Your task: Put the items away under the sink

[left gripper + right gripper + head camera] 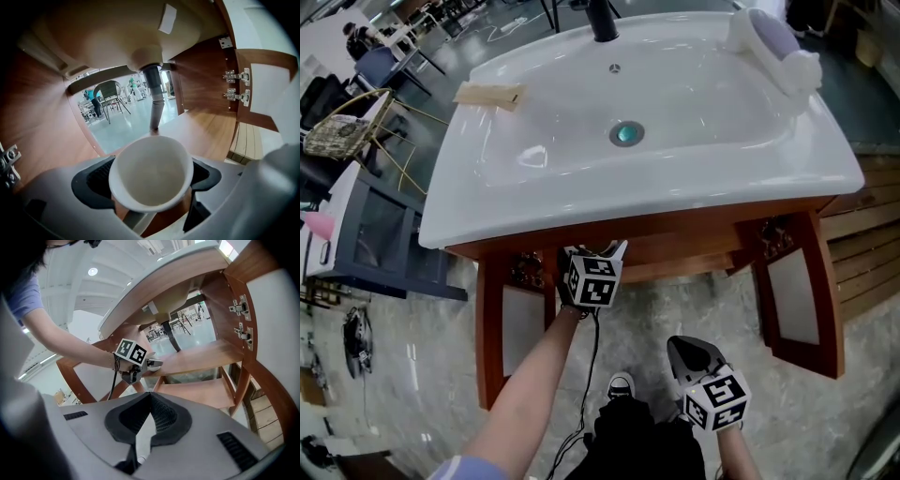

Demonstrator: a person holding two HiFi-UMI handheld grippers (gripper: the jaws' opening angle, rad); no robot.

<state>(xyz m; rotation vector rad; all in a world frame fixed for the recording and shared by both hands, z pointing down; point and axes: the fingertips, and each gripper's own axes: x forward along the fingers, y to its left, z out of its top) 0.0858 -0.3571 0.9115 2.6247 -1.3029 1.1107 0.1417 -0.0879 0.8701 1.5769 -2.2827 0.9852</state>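
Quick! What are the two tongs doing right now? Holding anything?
Left tongs: closed on a white cup.
Right tongs: closed, holding nothing.

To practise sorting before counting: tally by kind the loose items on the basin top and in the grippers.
White cup, in the left gripper: 1
Wooden piece, on the basin at its left rim: 1
White-and-lilac object, at its right rim: 1
Total: 3
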